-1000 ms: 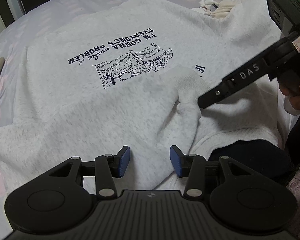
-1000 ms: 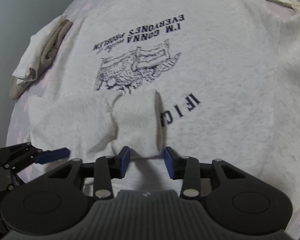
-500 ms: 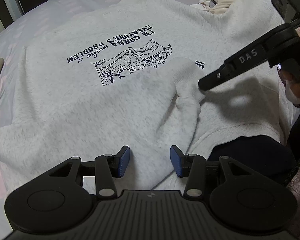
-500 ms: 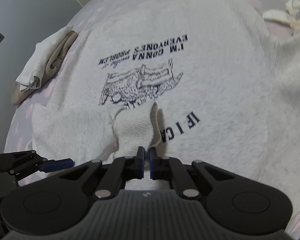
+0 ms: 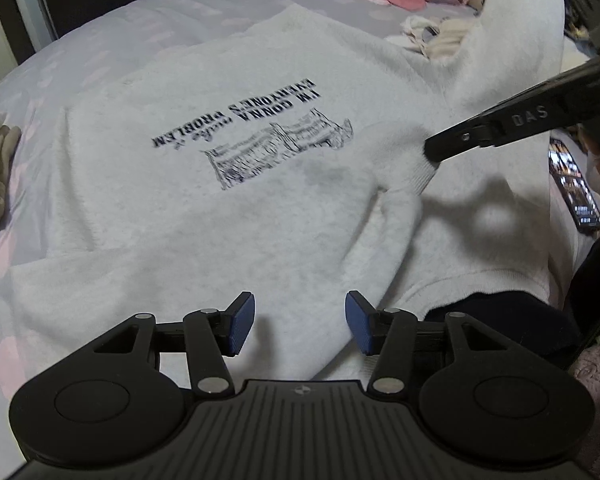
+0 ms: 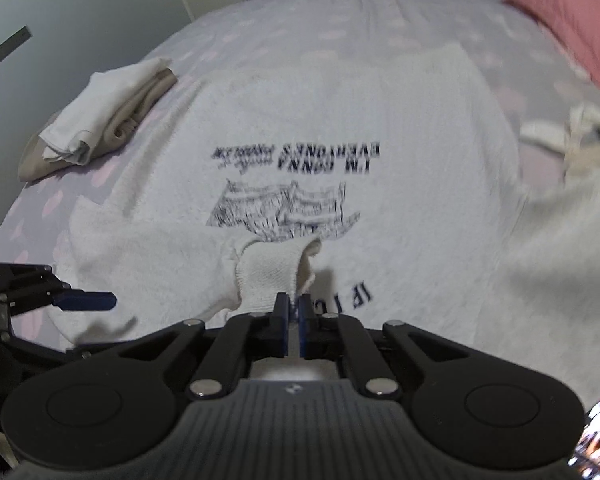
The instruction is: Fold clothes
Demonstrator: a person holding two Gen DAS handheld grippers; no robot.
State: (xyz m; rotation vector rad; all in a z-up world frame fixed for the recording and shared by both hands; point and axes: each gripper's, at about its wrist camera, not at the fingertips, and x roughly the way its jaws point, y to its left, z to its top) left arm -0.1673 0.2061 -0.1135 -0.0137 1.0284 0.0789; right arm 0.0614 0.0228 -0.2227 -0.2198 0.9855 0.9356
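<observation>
Bedspread (image 6: 300, 32), lilac with pink spots, carries folded cloths (image 6: 100, 120) at left, then a grey printed sweatshirt (image 5: 220, 220) mid-bed. Left gripper (image 5: 300, 322) hovers wide open; right gripper (image 6: 294, 312) pinches the sweatshirt's cuff (image 6: 272, 272). Pink pillow (image 6: 560, 20) far right.

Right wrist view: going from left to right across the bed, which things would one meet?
left hand-held gripper → folded cloth pile → sleeve cuff held by right hand-held gripper → crumpled cream cloth
</observation>
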